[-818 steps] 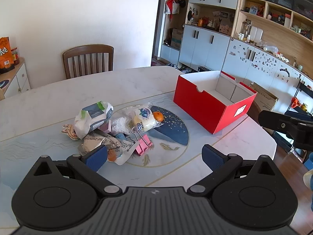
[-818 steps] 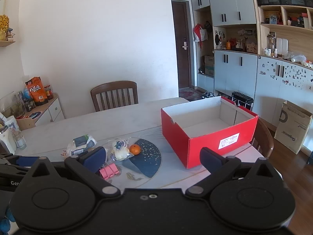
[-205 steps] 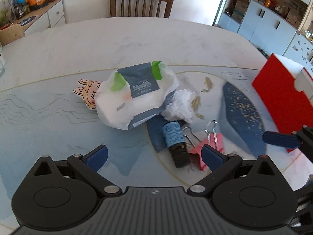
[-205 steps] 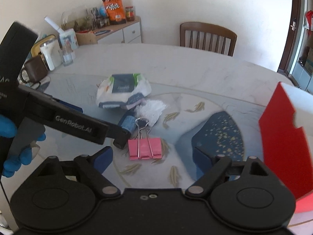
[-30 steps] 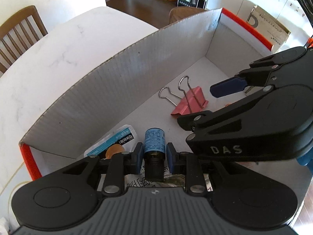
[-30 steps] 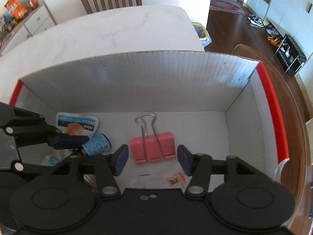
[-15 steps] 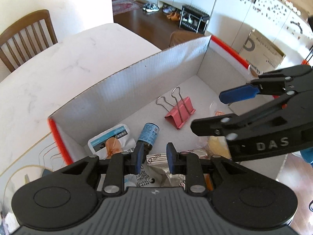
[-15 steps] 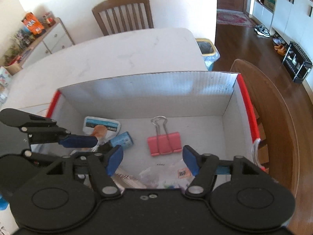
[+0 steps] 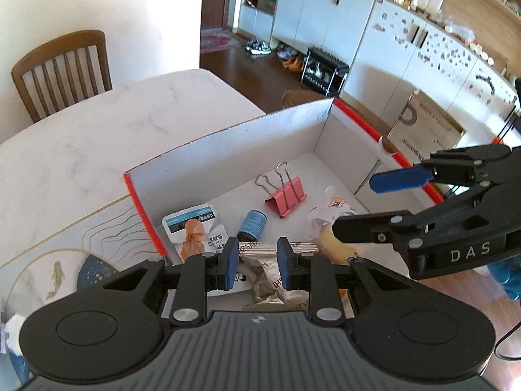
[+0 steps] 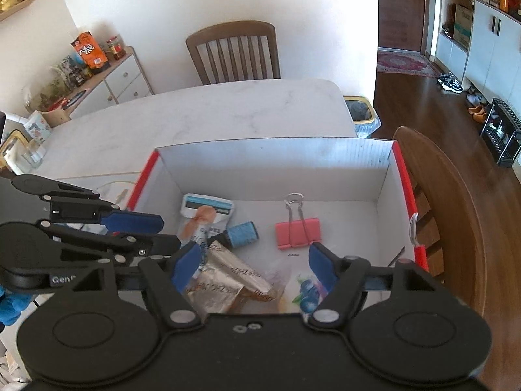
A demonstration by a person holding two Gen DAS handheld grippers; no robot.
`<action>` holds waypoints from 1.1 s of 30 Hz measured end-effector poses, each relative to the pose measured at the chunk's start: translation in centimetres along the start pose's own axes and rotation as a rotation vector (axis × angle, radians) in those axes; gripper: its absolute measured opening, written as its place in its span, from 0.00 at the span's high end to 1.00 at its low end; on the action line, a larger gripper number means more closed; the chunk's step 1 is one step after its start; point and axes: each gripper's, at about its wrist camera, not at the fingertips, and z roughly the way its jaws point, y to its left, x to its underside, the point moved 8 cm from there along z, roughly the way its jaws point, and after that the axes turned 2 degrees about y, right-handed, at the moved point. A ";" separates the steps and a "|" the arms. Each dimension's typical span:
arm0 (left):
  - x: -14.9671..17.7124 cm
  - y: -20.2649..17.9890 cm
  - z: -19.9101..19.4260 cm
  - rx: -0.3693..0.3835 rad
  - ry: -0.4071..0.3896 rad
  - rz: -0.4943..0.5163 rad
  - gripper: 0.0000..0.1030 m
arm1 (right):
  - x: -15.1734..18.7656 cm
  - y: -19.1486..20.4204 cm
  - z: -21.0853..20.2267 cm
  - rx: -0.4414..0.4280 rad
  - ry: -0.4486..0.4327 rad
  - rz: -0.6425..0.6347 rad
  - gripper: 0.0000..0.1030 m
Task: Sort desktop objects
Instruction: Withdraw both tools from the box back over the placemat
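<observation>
The red box (image 9: 143,205) with white inner walls stands on the marble table, and both grippers hover above it. Inside lie a pink binder clip (image 9: 286,194) (image 10: 298,231), a blue-labelled bottle (image 9: 252,224) (image 10: 239,234), a white snack packet (image 9: 195,228) (image 10: 203,215) and a foil packet (image 10: 224,277). My left gripper (image 9: 257,264) (image 10: 156,233) is drawn in narrow and holds nothing. The bottle lies free, just beyond its tips. My right gripper (image 10: 254,264) (image 9: 371,202) has its jaws opening, with nothing between them.
A printed bag (image 10: 306,290) lies at the box's near wall. One wooden chair (image 10: 232,52) stands at the table's far side, another (image 10: 456,211) right of the box. A sideboard (image 10: 107,68) with snacks is at the back left, and a bin (image 10: 359,112) stands past the table's corner.
Both grippers have risen and drawn back from the box. The bottle that sat between the left fingers now lies free on the box floor. The right jaws have widened.
</observation>
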 end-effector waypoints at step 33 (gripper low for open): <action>8.9 12.8 -11.0 -0.036 -0.160 -0.025 0.19 | 2.4 16.4 -1.4 0.007 -0.152 -0.075 0.07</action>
